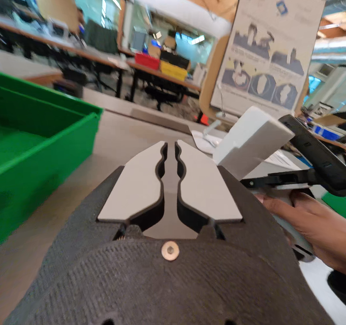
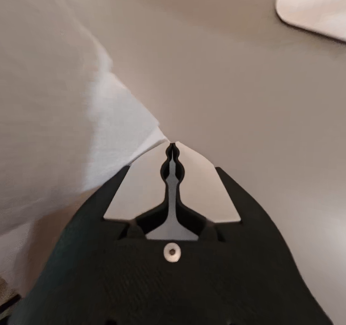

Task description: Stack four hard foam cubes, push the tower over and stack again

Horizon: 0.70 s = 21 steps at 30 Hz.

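Note:
My left gripper (image 1: 170, 143) is empty, its jaws a narrow gap apart, and it hovers low over the beige table (image 1: 121, 138). A green plastic bin (image 1: 56, 147) stands just to its left. My right gripper (image 2: 173, 144) is shut, with the corner of a white cloth (image 2: 65, 109) pinched at its tips. The cloth spreads up and to the left, blurred. In the left wrist view the right gripper's white finger (image 1: 252, 141) slants down to the table at the right, held by a person's hand (image 1: 309, 228).
A white plate (image 1: 204, 141) lies on the table beyond the right gripper. A white rounded-corner object (image 2: 314, 6) sits at the far right of the right wrist view. Behind are a poster board (image 1: 271, 44), desks, and red (image 1: 147, 61) and yellow (image 1: 173, 70) bins. Tip to tip, the grippers are about 20 centimetres apart.

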### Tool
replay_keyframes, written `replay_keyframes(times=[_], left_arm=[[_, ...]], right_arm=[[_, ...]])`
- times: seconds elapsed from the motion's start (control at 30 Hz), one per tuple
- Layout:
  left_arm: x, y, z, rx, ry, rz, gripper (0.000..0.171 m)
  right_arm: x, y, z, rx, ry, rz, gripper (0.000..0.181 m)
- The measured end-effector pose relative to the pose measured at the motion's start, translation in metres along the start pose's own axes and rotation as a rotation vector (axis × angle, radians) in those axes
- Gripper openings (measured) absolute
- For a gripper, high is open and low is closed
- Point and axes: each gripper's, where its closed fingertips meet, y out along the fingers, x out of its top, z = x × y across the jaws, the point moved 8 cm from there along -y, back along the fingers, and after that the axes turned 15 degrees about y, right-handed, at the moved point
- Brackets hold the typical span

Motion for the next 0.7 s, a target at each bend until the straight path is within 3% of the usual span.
replay_keyframes(times=[0.1, 0.3, 0.6, 0.7], left_arm=[[0.014, -0.010, 0.007, 0.079, 0.065, -0.127, 0.005], [0.015, -0.011, 0.024, 0.143, 0.010, -0.135, 0.005], [0.010, -0.006, 0.034, 0.140, -0.042, -0.102, 0.007], [0.004, -0.001, 0.034, 0.121, -0.073, -0.062, 0.008]], right_arm=[[0.019, -0.002, 0.038, 0.012, -0.117, -0.024, 0.000], [0.028, -0.005, 0.085, -0.022, -0.283, 0.008, 0.000], [0.008, -0.038, 0.053, 0.144, -0.242, -0.046, 0.000], [0.001, -0.040, 0.051, 0.246, -0.238, -0.062, 0.019]])
